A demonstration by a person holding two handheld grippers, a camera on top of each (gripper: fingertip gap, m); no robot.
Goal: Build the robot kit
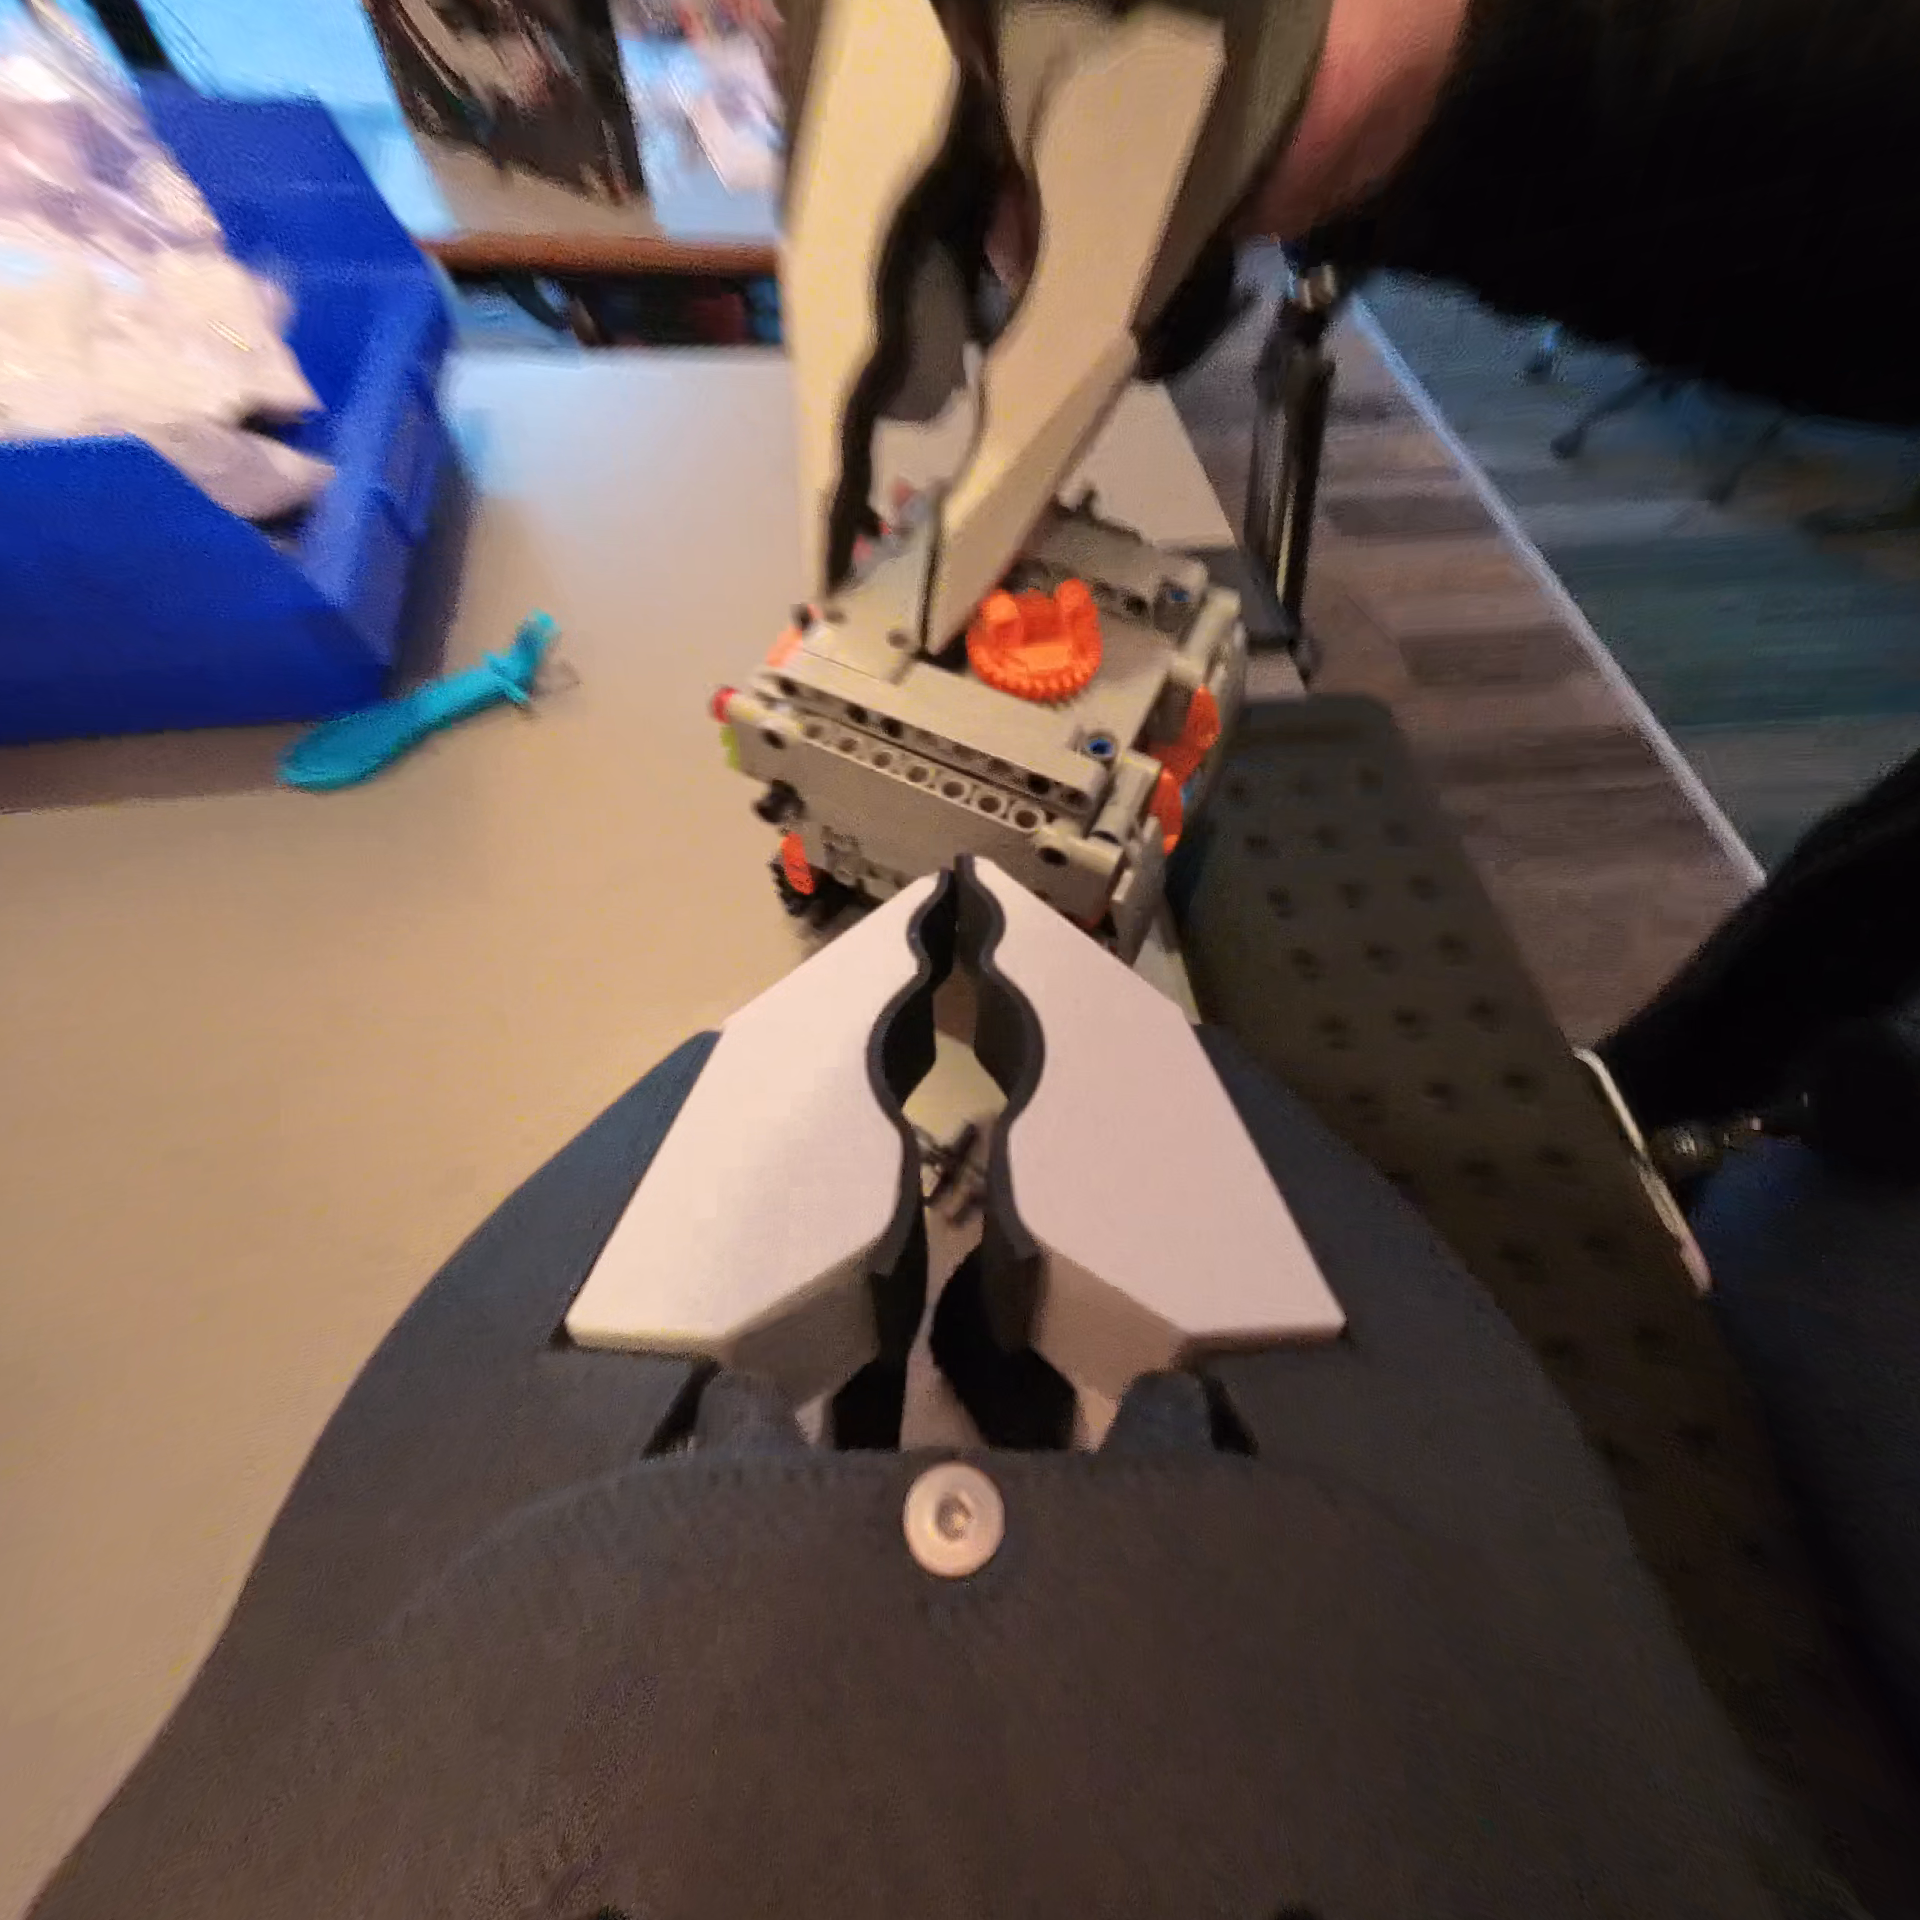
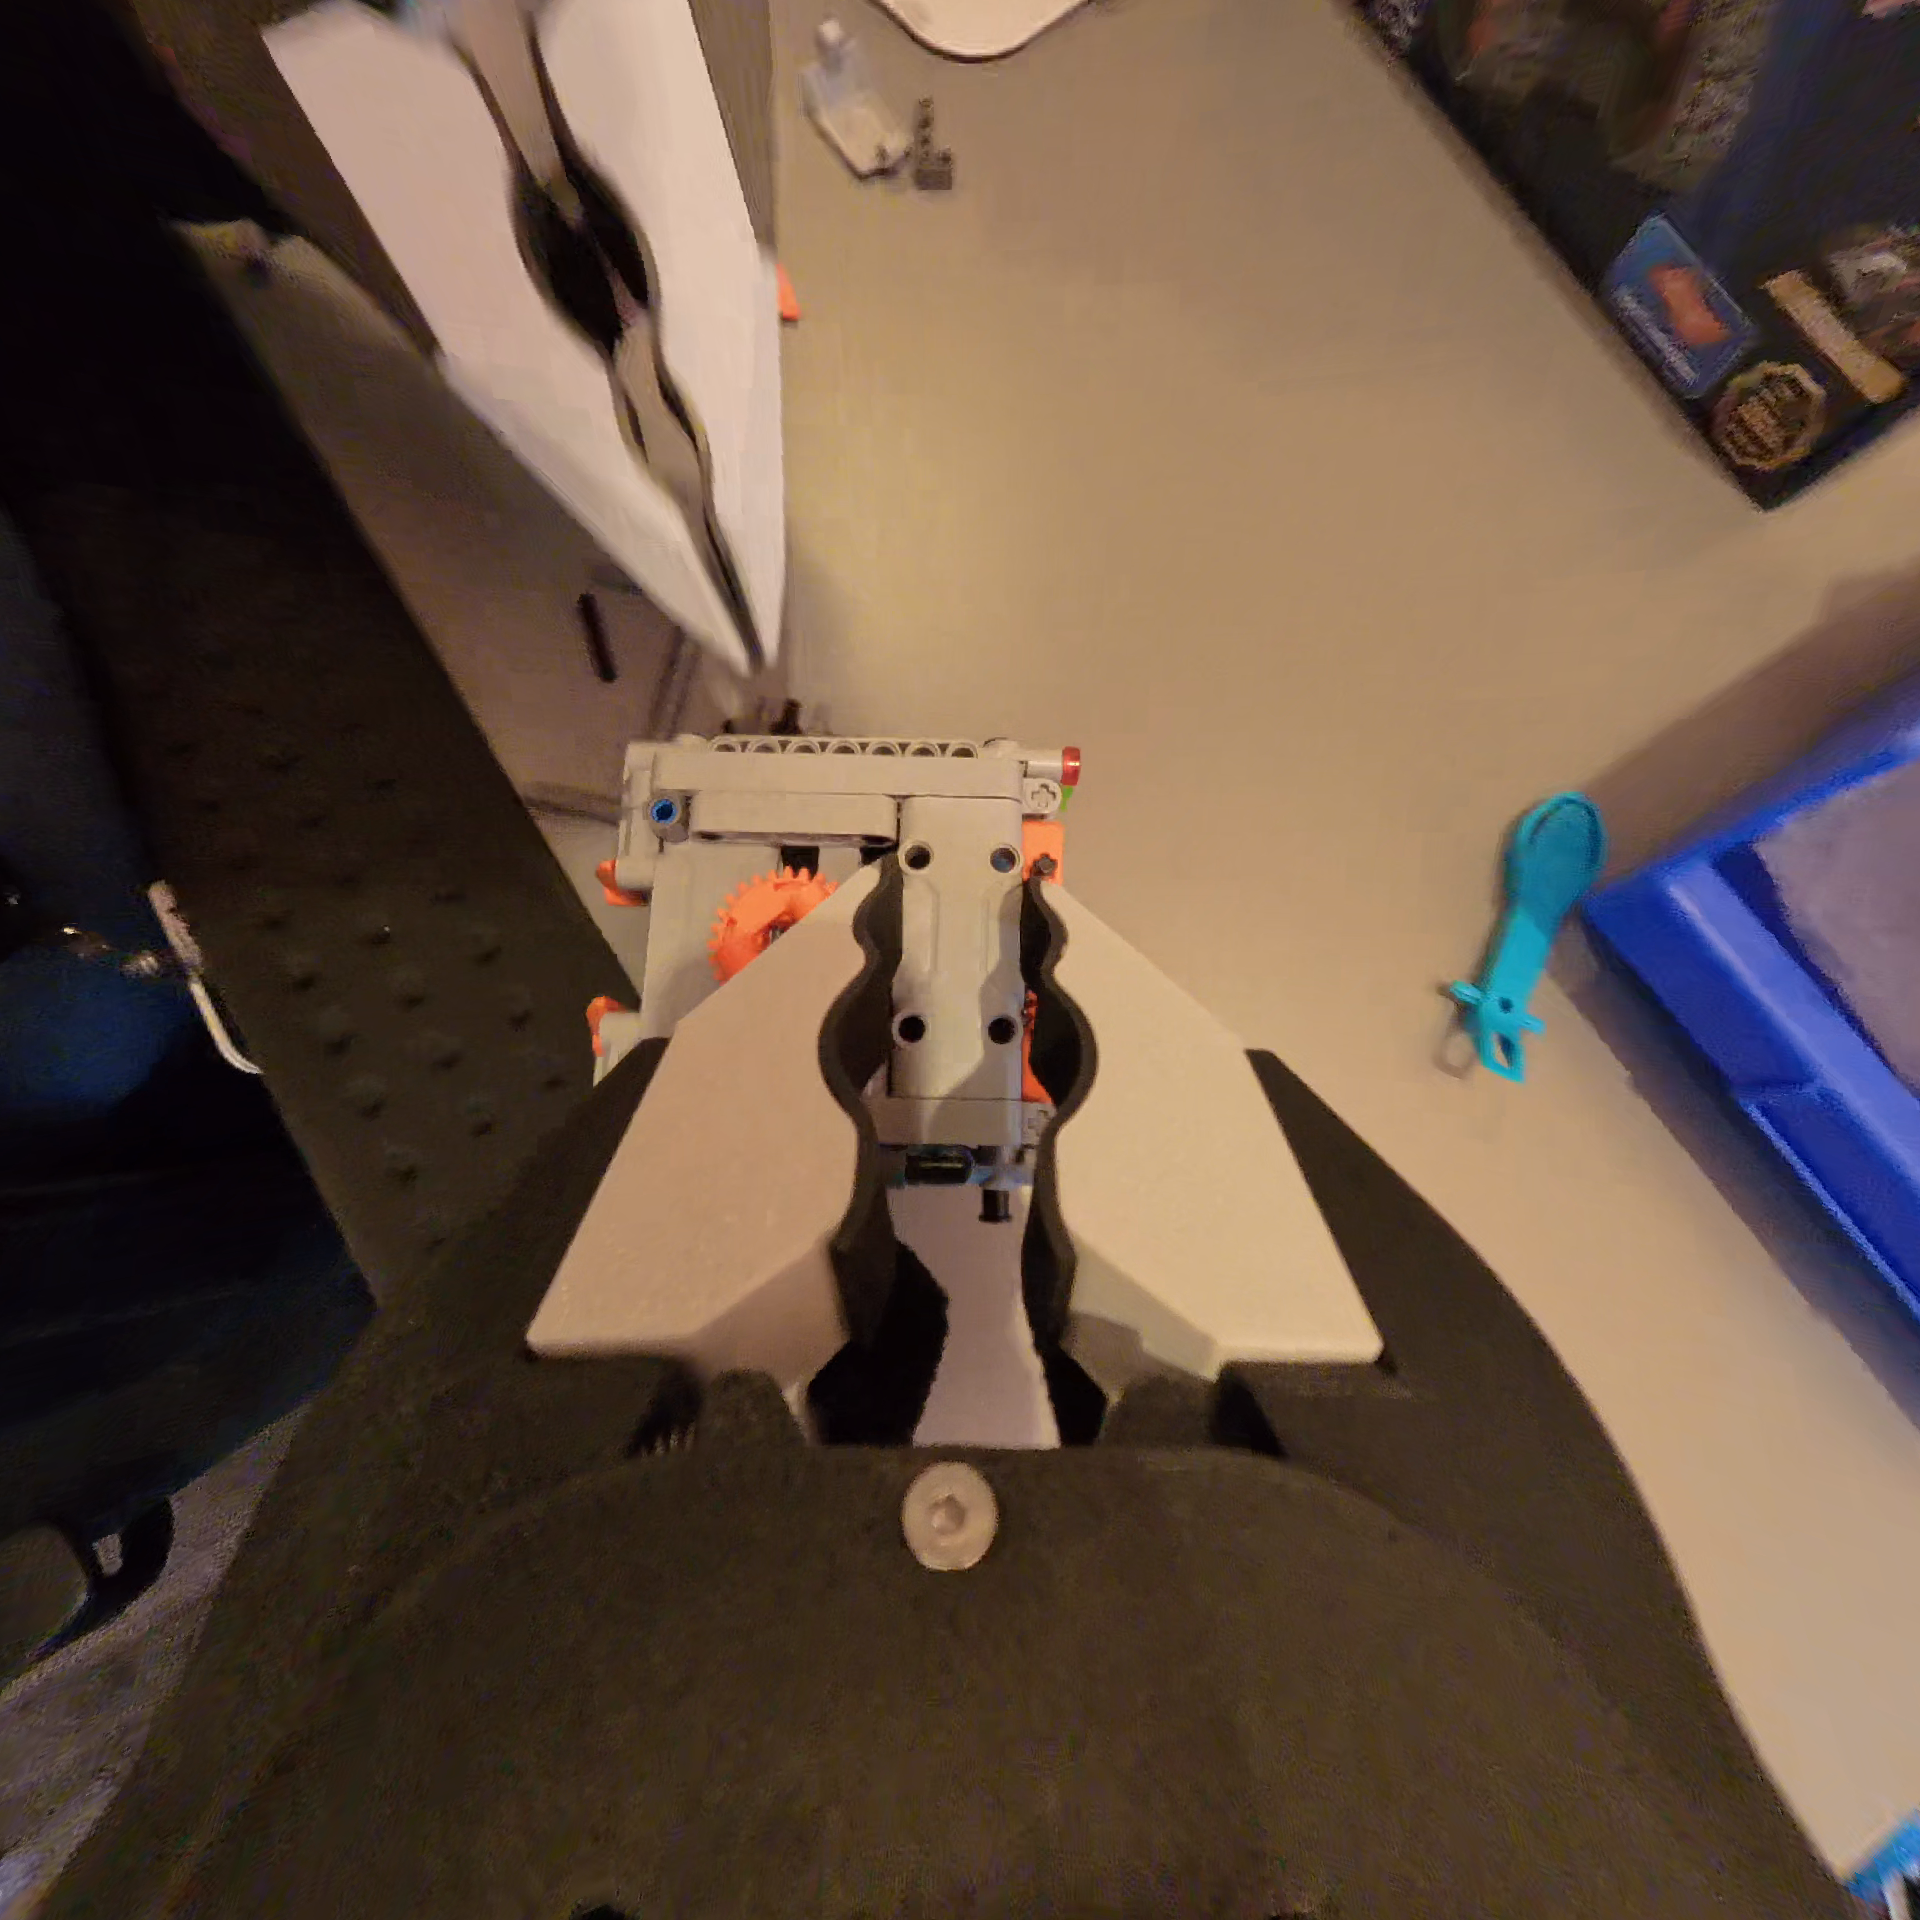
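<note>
- your right gripper point(image 2: 961, 883) is narrowed onto the grey block point(image 2: 956, 997) that stands proud on top of the brick-built model point(image 2: 821, 790); the dark wavy inner faces sit just beside or against its two sides, and you cannot tell for certain how firmly they bite.
- your left gripper point(image 1: 958, 871) has its jaws drawn together with only a thin slit at the tips and nothing visible between them; it hovers just beside the model's near lower edge, and contact cannot be told.
- the model stands on the beige table point(image 1: 312, 1039), near the edge, with a dark perforated plate point(image 1: 1351, 935) just beside it.
- an orange gear point(image 1: 1034, 649) lies flat on the model's top, right next to the block you are holding; more orange parts show on its side.
- judged from its look, the model is stiff plastic, light and smooth, made of pinned beams point(image 1: 935, 774) that could pop apart under a twist or hard squeeze. the flat sides of the grey block or the long holed beams look like the safer places to take hold; keep off the gear.
- farther out, a teal spoon-shaped tool point(image 2: 1527, 914) lies on the table, well apart from the model, beside a blue bin point(image 2: 1766, 997).
</note>
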